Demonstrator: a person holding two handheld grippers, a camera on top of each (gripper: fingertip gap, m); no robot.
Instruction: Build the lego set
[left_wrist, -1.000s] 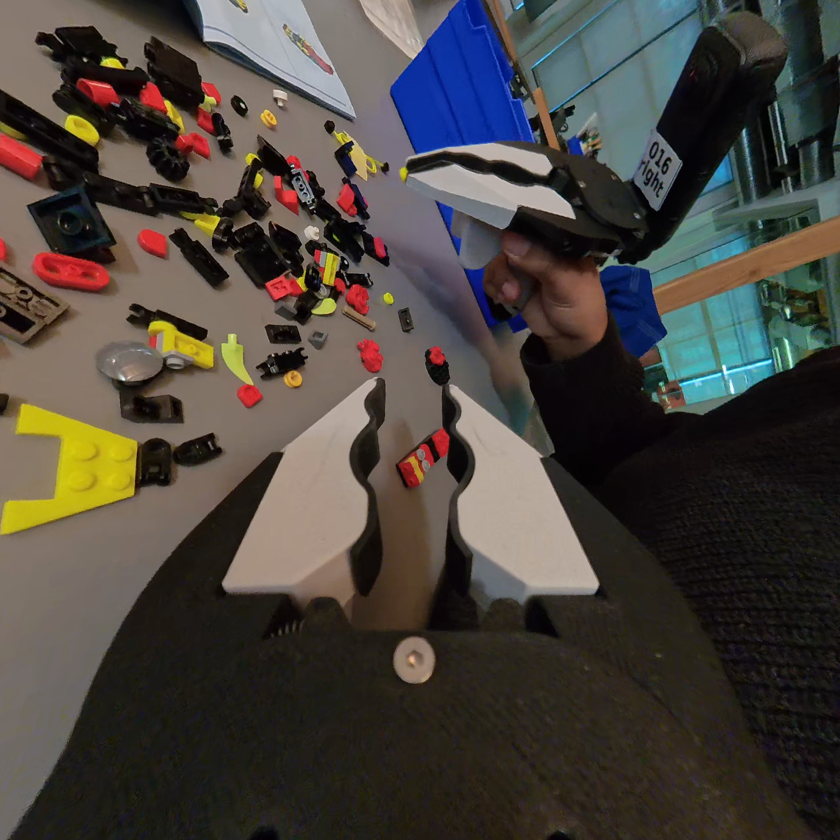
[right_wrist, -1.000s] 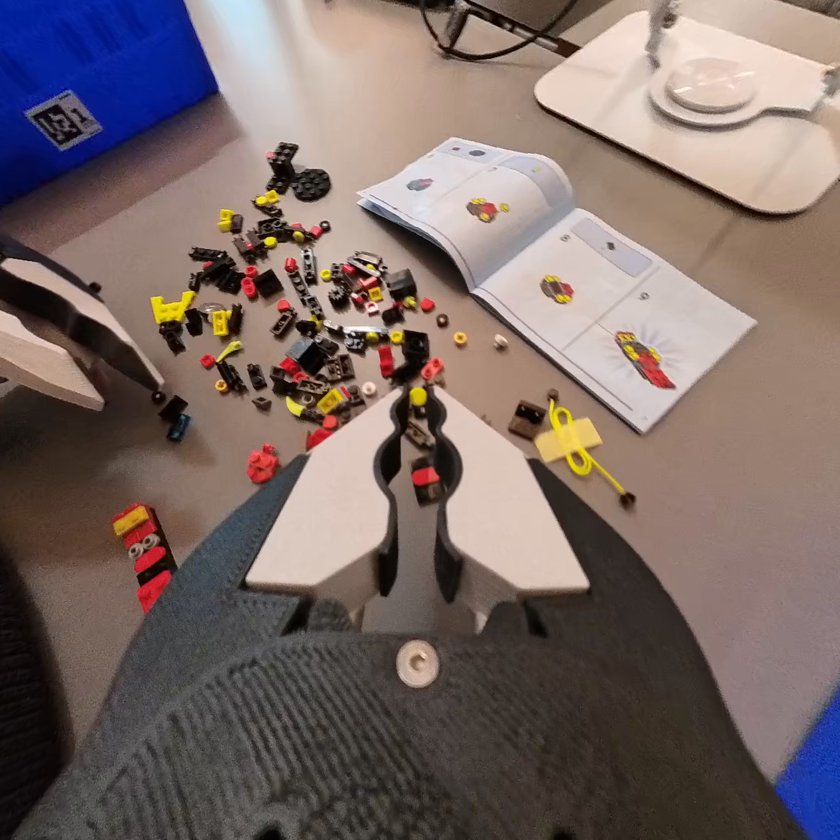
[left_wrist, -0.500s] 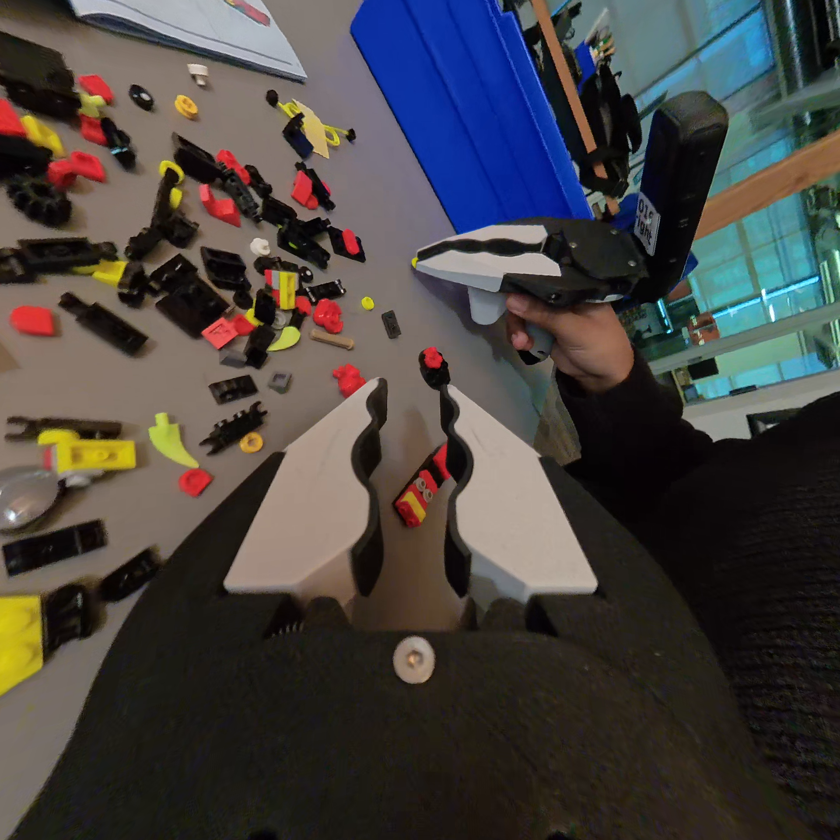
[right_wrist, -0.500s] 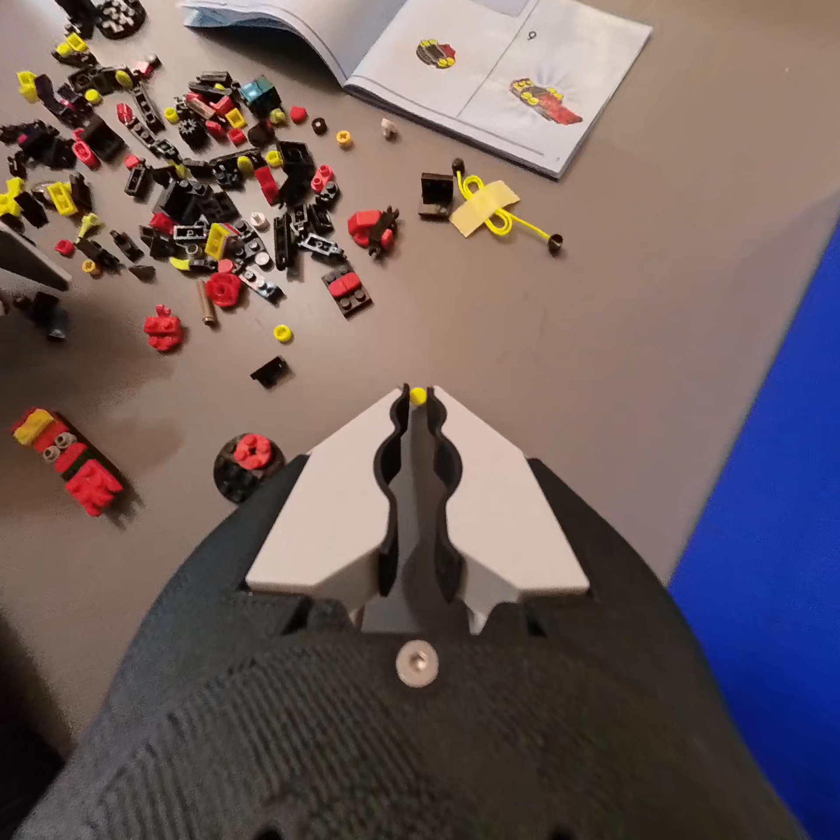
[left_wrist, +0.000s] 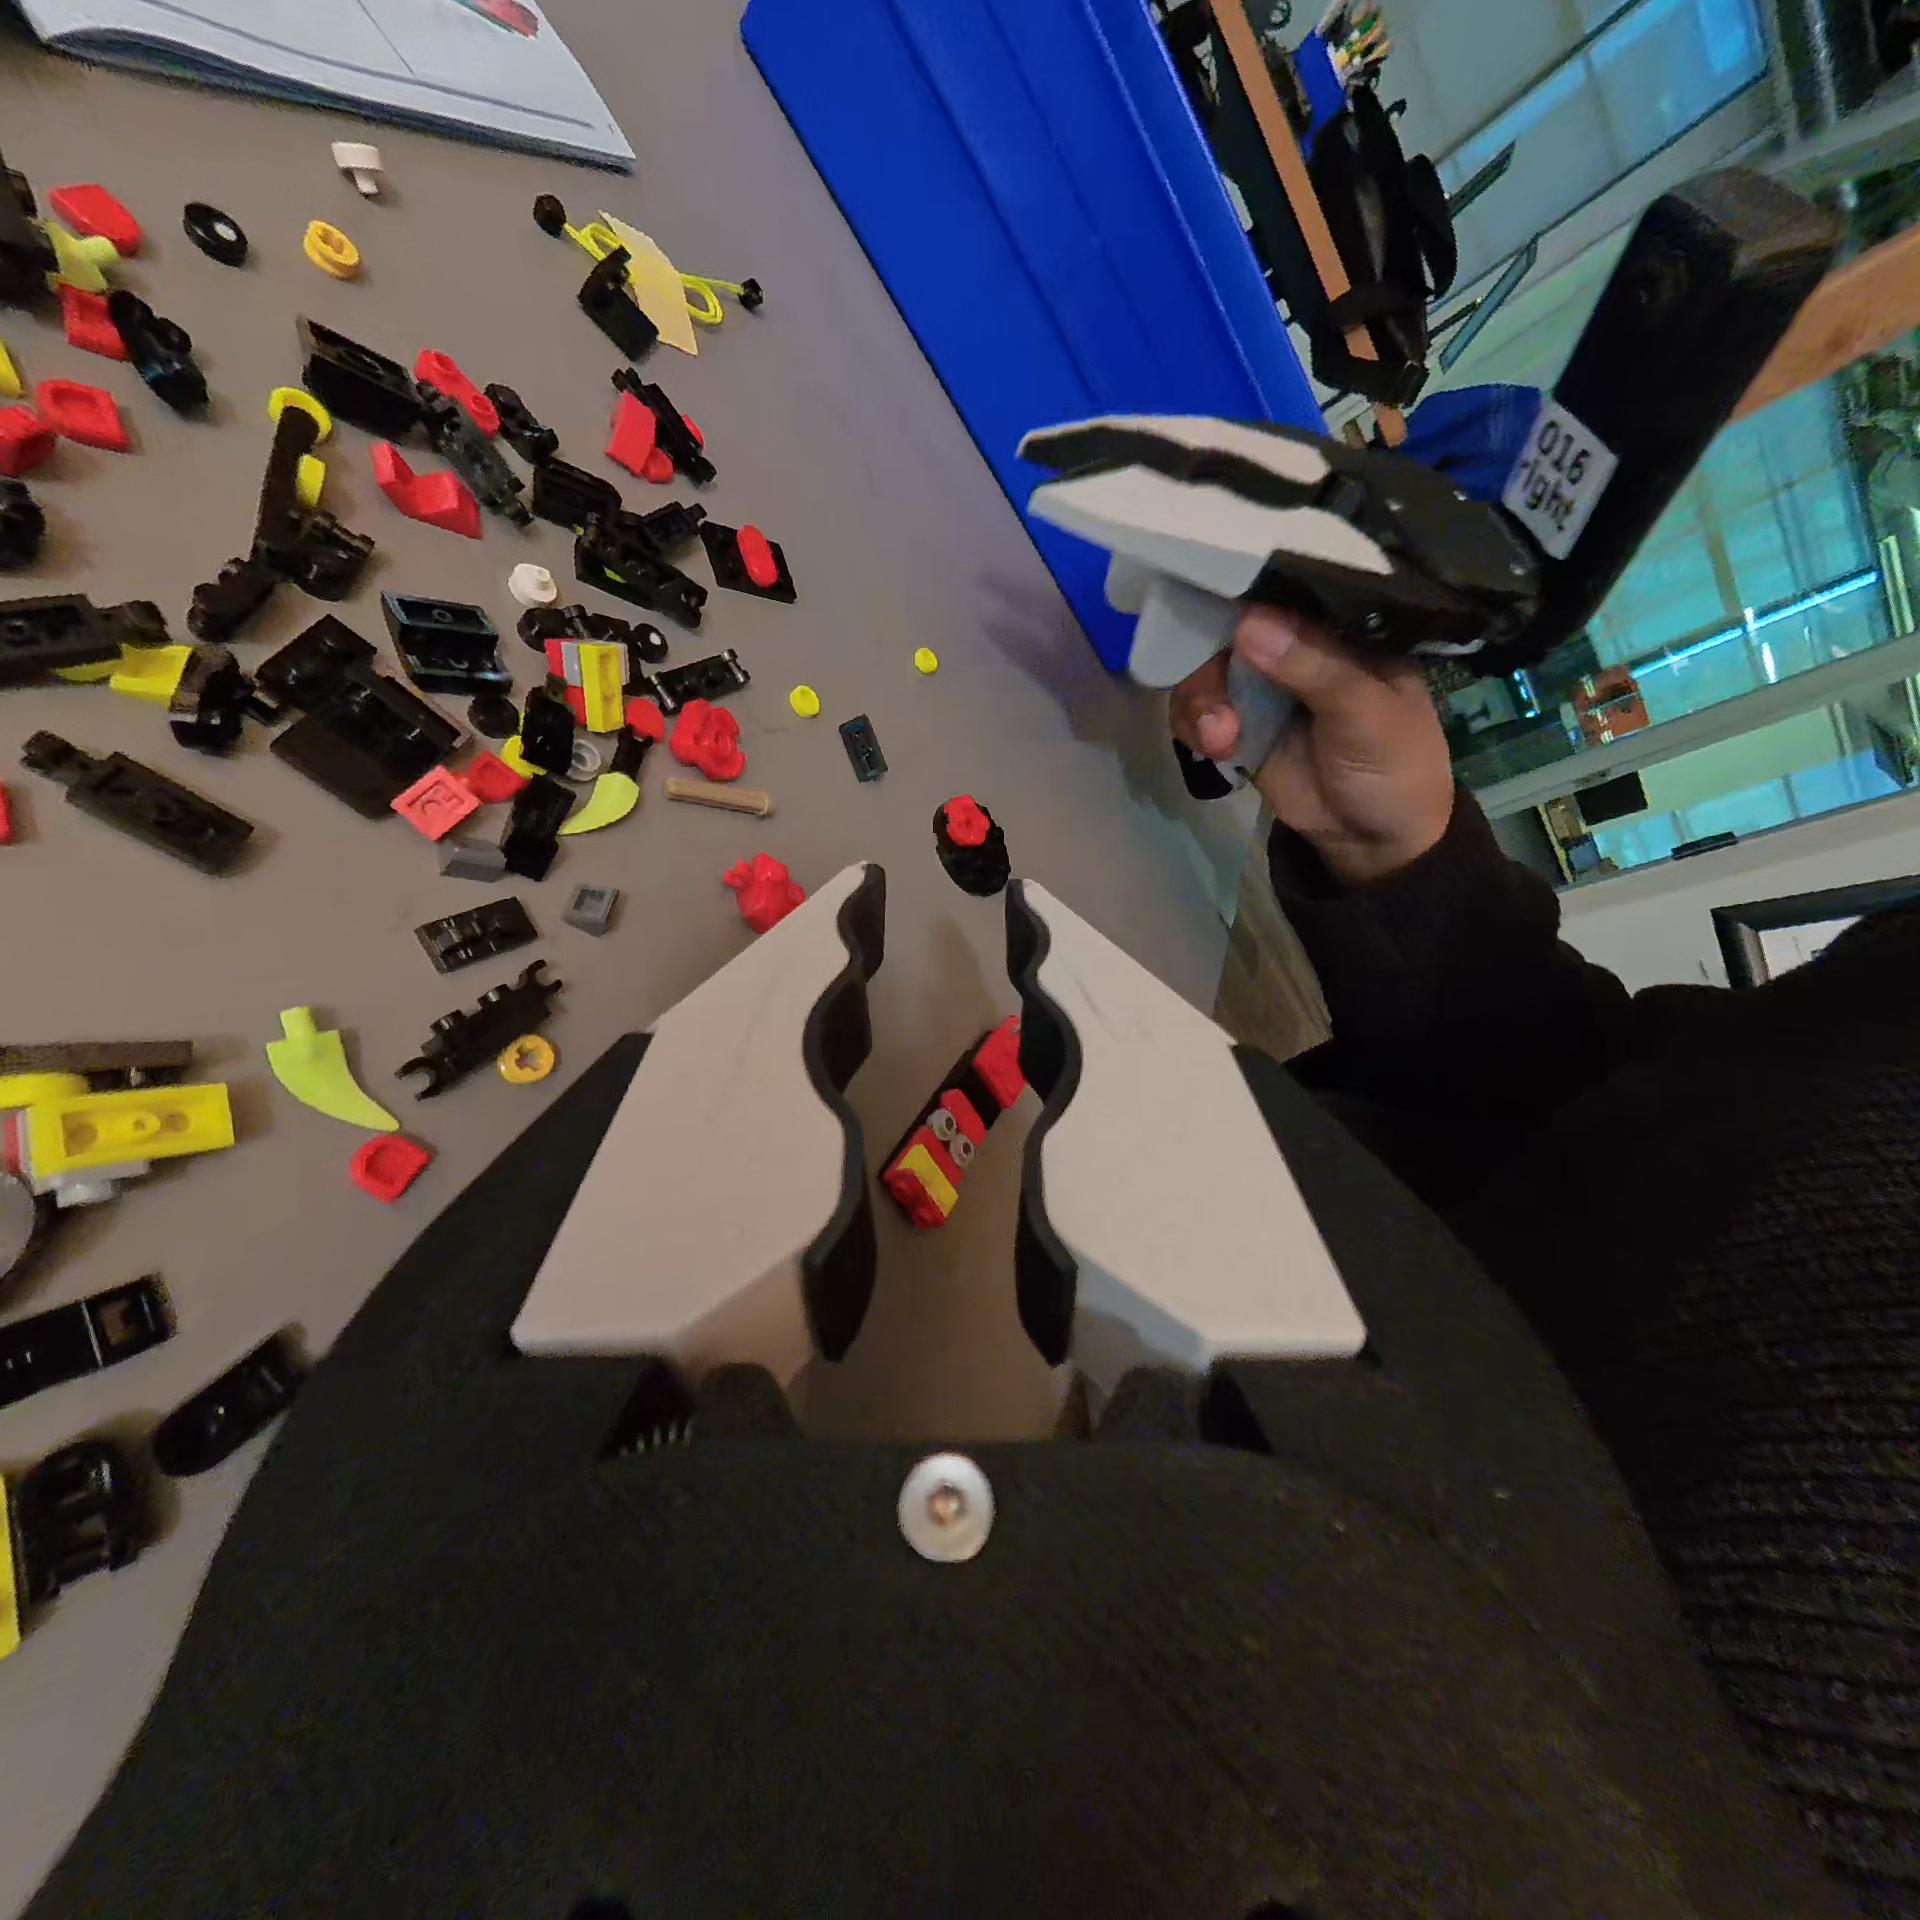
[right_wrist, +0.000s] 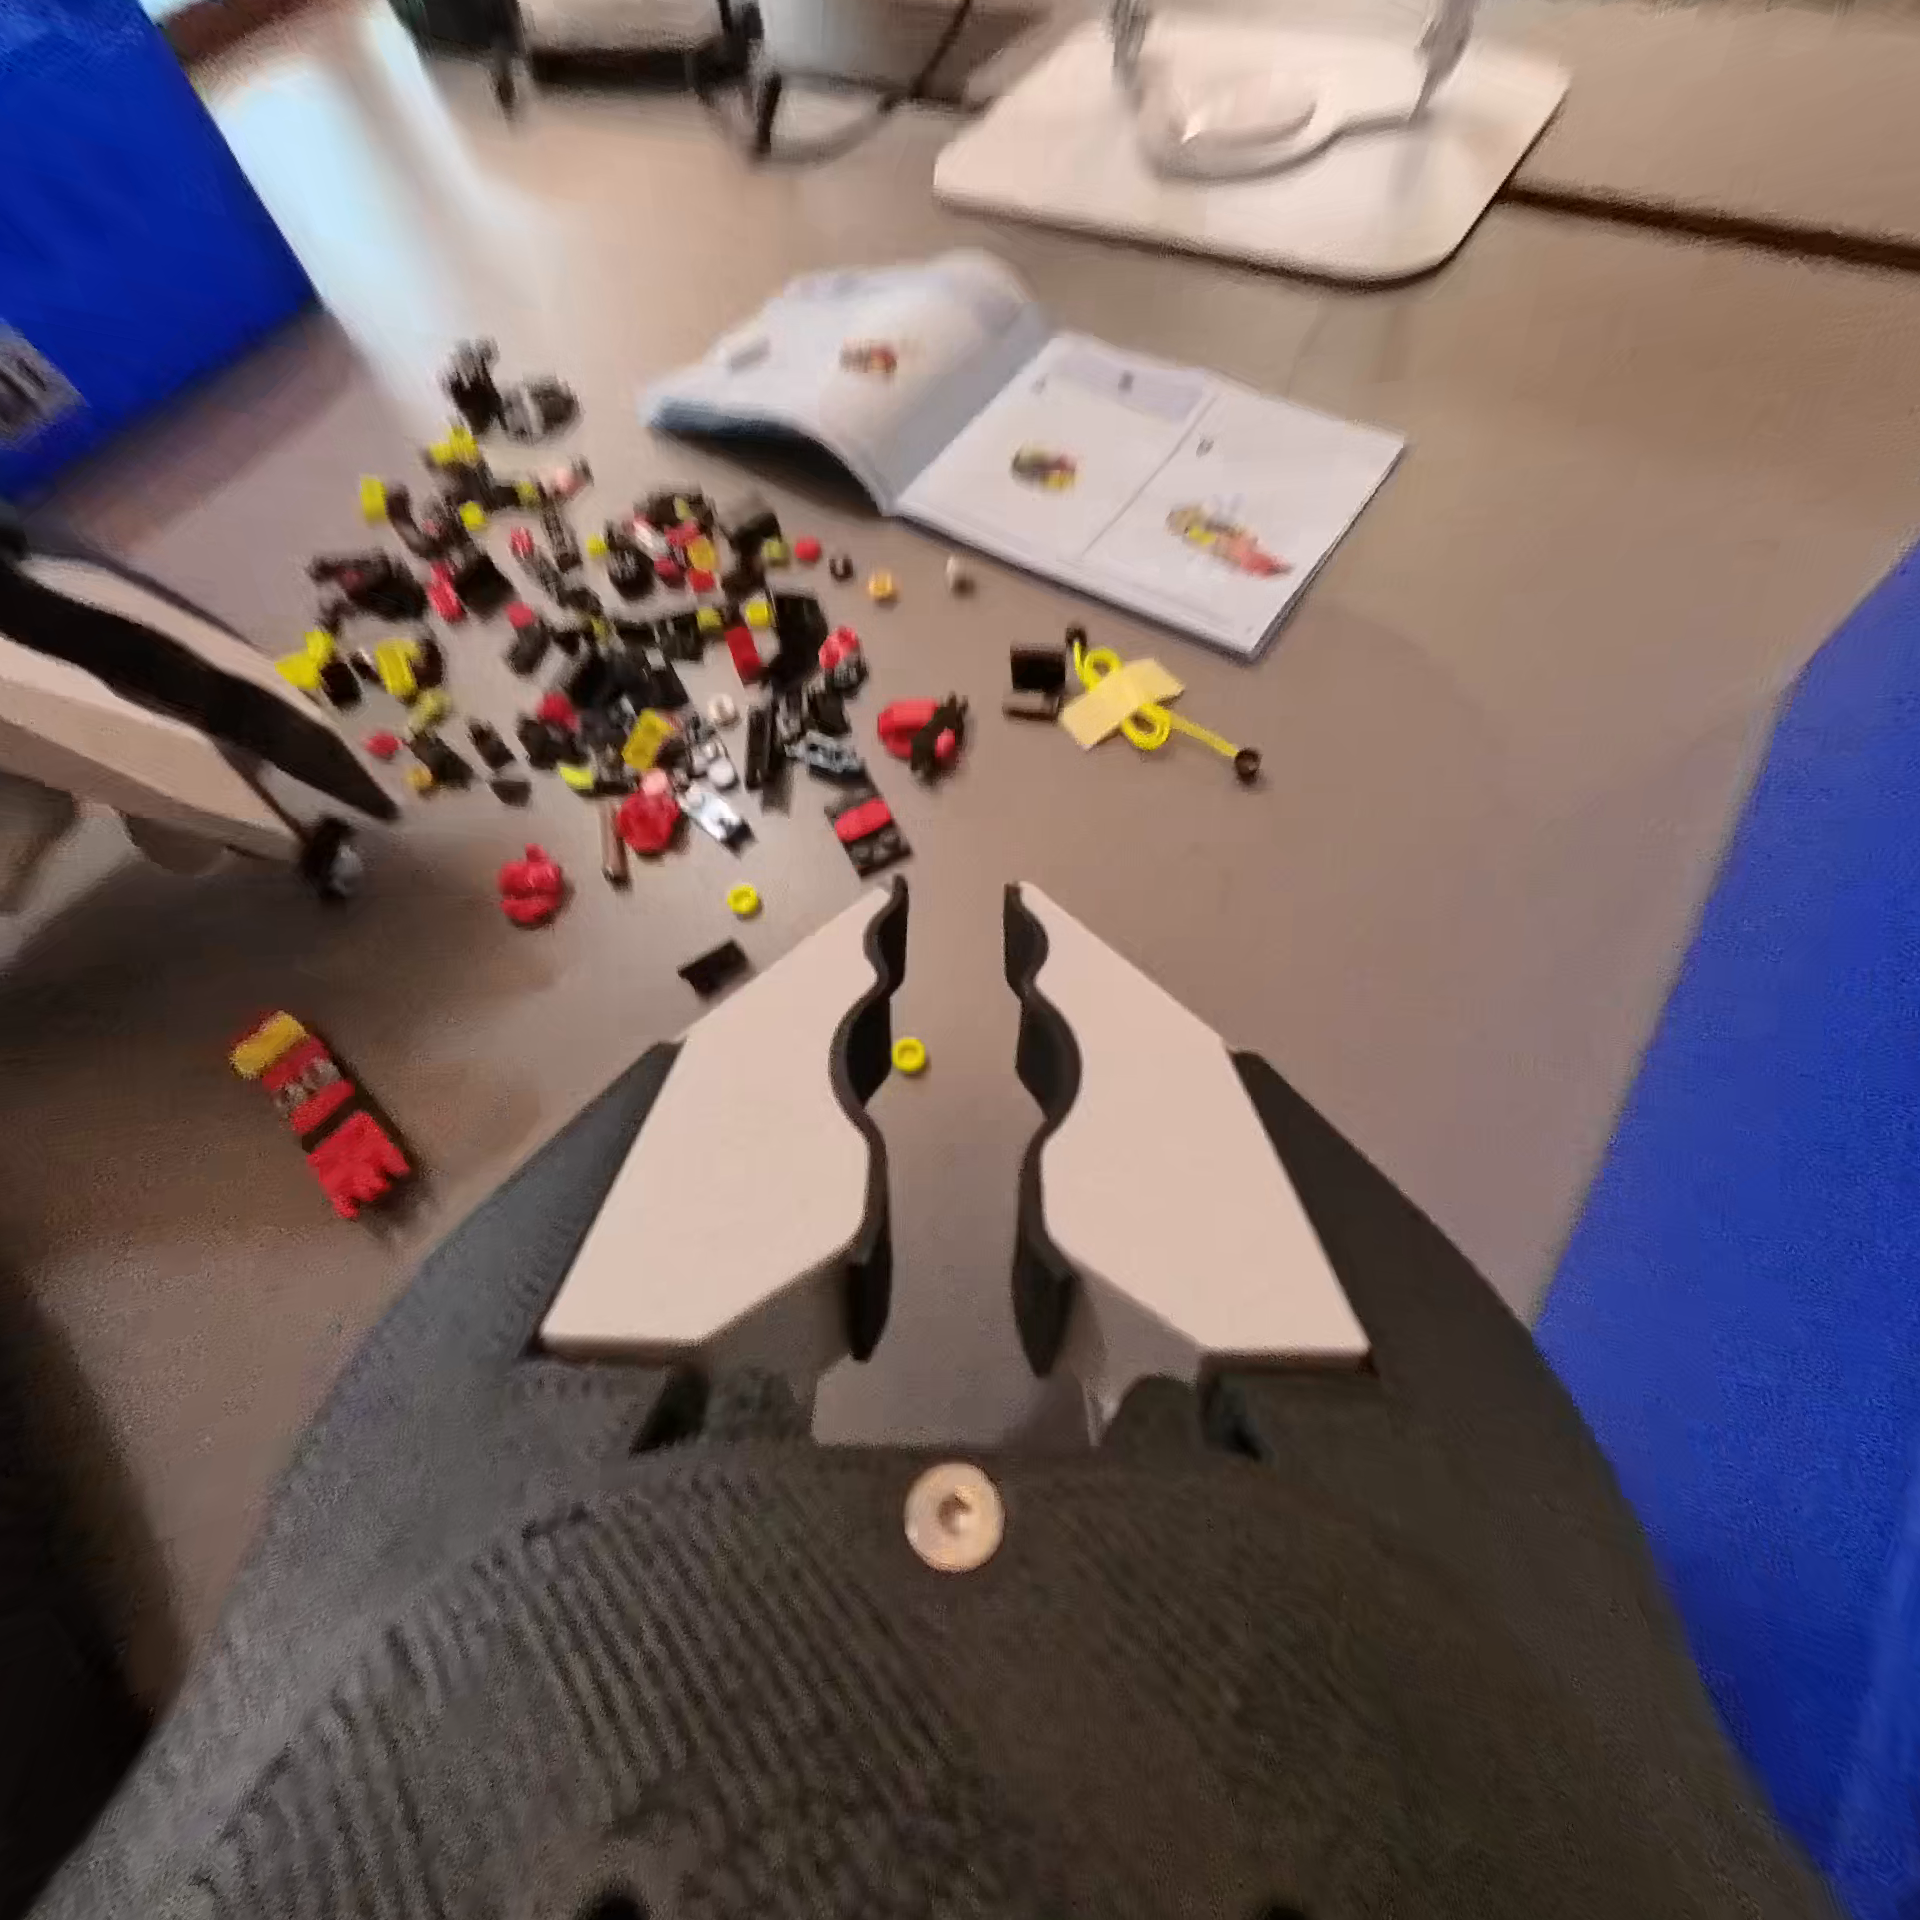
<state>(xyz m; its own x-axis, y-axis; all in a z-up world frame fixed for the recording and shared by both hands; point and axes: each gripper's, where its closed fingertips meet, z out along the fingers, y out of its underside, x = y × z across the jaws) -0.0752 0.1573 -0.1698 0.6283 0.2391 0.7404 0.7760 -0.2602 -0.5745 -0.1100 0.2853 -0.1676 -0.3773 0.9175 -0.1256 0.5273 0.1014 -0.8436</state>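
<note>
My left gripper (left_wrist: 943, 888) is open and empty. It hangs low over a small red, black and yellow partial build (left_wrist: 951, 1127) that lies on the grey table between its fingers, apart from both. A black round piece with a red top (left_wrist: 971, 836) lies just past the tips. My right gripper (right_wrist: 956, 894) is open and empty above a small yellow round stud (right_wrist: 909, 1055) lying on the table. In the left wrist view a hand holds the right gripper (left_wrist: 1049, 473) above the table. The build (right_wrist: 312, 1112) and the left gripper (right_wrist: 187, 707) show at the left of the right wrist view.
Several loose black, red and yellow pieces (right_wrist: 644, 665) spread over the table. An open instruction booklet (right_wrist: 1091, 468) lies behind them. A yellow string piece (right_wrist: 1132, 707) lies to the right. Blue bins (right_wrist: 1766, 1039) (left_wrist: 1018, 260) border the table. A white stand base (right_wrist: 1299, 177) is at the back.
My right gripper has opened and let go of the yellow stud, which now lies on the table. Its view has swung up toward the booklet. My left gripper has hardly moved.
</note>
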